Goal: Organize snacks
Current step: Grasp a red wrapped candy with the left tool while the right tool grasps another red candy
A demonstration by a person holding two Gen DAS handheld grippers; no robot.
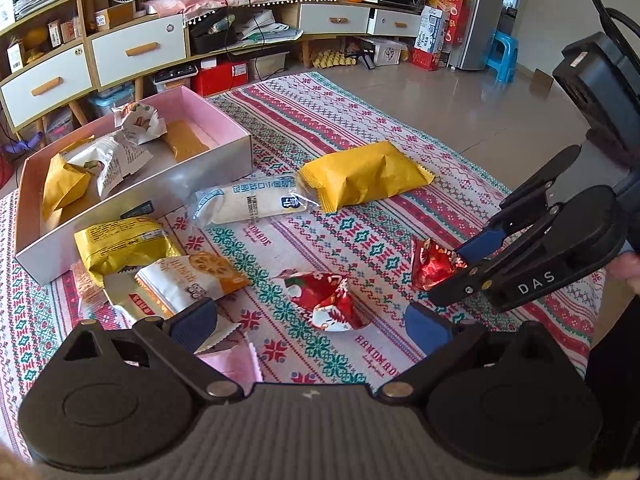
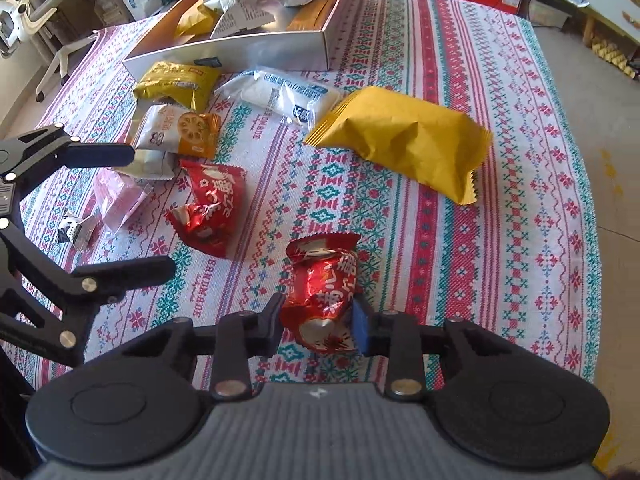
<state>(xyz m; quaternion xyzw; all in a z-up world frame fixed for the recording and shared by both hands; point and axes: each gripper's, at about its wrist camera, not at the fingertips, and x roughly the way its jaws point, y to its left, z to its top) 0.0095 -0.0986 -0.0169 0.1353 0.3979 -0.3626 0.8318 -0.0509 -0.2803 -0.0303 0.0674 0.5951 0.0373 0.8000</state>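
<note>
Right gripper [image 2: 318, 322] clamped on a red packet [image 2: 320, 300], fingers [image 2: 362, 330] pressing both its sides, just above the patterned cloth [image 2: 500, 240] covering the surface. Left gripper [image 1: 310, 326] hovering with fingers [image 1: 426, 330] spread wide, holding nothing, over a second red packet [image 1: 326, 300] lying on the cloth. Further off: a big yellow bag [image 2: 404, 140], touching a white bag [image 2: 288, 98] (end to end, roughly). Near the box [image 2: 256, 50]: a small yellow packet [image 2: 176, 84], an orange-and-white packet [image 2: 180, 132] and a pink wrapper [image 2: 118, 198]. Inside the box, several packets already piled, yellow and white.
</note>
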